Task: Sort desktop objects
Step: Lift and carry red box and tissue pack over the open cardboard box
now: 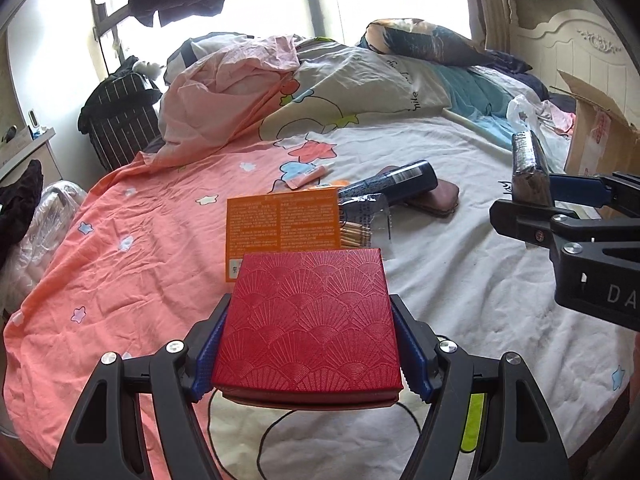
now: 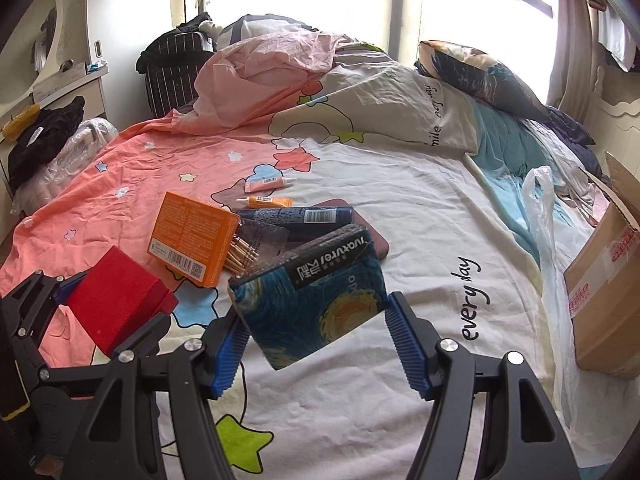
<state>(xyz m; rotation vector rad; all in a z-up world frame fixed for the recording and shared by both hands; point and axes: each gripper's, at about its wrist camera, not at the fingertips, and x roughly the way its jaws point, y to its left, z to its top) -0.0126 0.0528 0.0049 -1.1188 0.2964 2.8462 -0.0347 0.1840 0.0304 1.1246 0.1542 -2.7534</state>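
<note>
One red box (image 1: pixel 308 320) sits pinched between the left gripper (image 1: pixel 310 354) fingers and one blue starry packet (image 2: pixel 316 300) between those of the right gripper (image 2: pixel 320 344) — both above the bedsheet (image 2: pixel 420 208), where ahead lie one orange box (image 2: pixel 192 236), two small tubes, one dark bottle (image 2: pixel 300 216) and one bundle of sticks (image 2: pixel 242 258).

Right gripper (image 2: pixel 316 344) clamps blue packet (image 2: pixel 316 304) above bedsheet (image 2: pixel 420 208).

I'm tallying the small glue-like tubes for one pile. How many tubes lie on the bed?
2. A small pink tube lies on the bedsheet's star print; a small orange tube lies just nearer, beside the dark blue cylindrical bottle. Clutter may hide others.
</note>
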